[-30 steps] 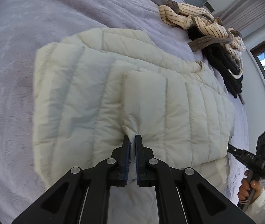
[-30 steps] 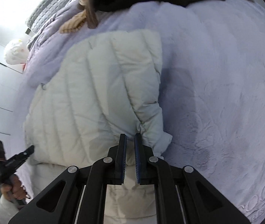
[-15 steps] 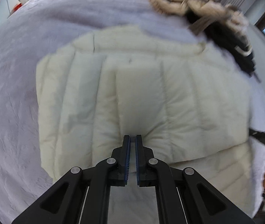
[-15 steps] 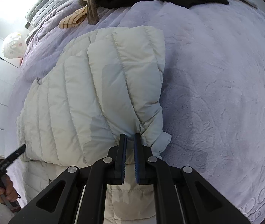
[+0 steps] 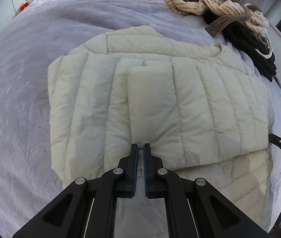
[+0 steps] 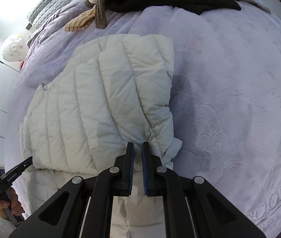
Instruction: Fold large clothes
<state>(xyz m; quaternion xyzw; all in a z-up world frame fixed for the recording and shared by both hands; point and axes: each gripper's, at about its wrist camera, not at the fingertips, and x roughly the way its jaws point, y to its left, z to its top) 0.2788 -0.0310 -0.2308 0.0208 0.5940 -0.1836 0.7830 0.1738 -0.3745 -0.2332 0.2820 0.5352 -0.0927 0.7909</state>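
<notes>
Cream quilted jacket, folded part-way on the lilac bed cover, pinched at its near fold edge by both grippers.

Left wrist view: the jacket (image 5: 160, 107) lies across the middle of the bed cover (image 5: 21, 79), its long axis running left to right; the left gripper (image 5: 140, 148) has its jaws drawn nearly together on the doubled near hem, with the folded panel straight ahead of the tips. A striped top (image 5: 209, 0) and dark clothes (image 5: 255, 45) sit toward the far right corner, well apart. Right wrist view: the right gripper (image 6: 137, 147) is clamped on the jacket's bunched right-hand corner (image 6: 160, 138), the bulk lying ahead and to its left, bare cover to its right. Each arm holds its own end, so the next fold probably carries this edge away from the person.
</notes>
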